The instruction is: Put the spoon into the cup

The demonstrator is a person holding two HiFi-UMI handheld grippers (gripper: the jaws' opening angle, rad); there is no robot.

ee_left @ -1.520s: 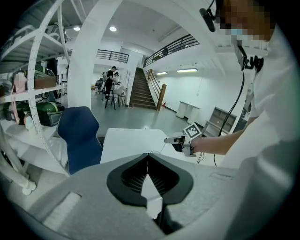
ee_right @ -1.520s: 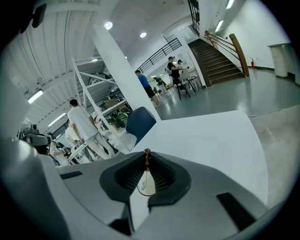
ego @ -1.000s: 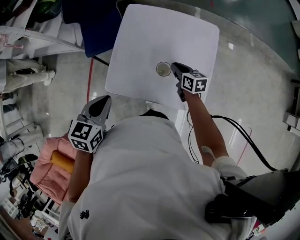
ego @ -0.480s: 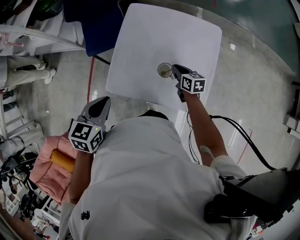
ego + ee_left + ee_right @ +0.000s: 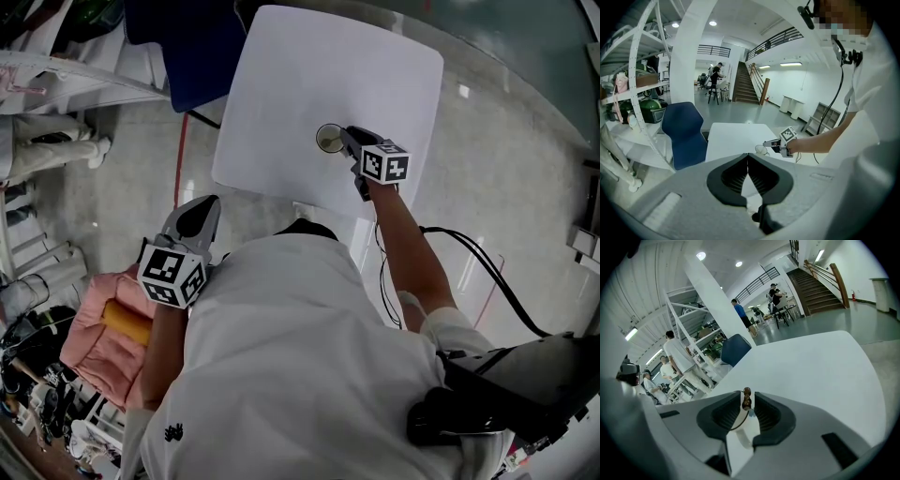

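Note:
A small round cup (image 5: pixel 328 140) stands on the white table (image 5: pixel 309 66) near its front edge. My right gripper (image 5: pixel 345 136) reaches over the cup's right rim. In the right gripper view the spoon's brown beaded handle end (image 5: pixel 746 398) stands upright between the jaw tips above the cup's thin rim (image 5: pixel 737 422). The jaws are opening, with a small gap on each side of the handle. My left gripper (image 5: pixel 206 201) hangs off the table over the floor, its tips (image 5: pixel 748 156) together and nothing in them. From the left gripper view I see the cup (image 5: pixel 760 149) and the right gripper (image 5: pixel 767 143).
A blue chair (image 5: pixel 682 131) stands at the table's far left corner. White shelving (image 5: pixel 633 84) runs along the left. A pink cushioned seat (image 5: pixel 94 347) is near my left side. A black cable (image 5: pixel 487 272) lies on the floor at right. Several people (image 5: pixel 679 357) stand far off.
The right gripper stays at the cup's rim and the left hangs where it was. The head view shows no clear difference.

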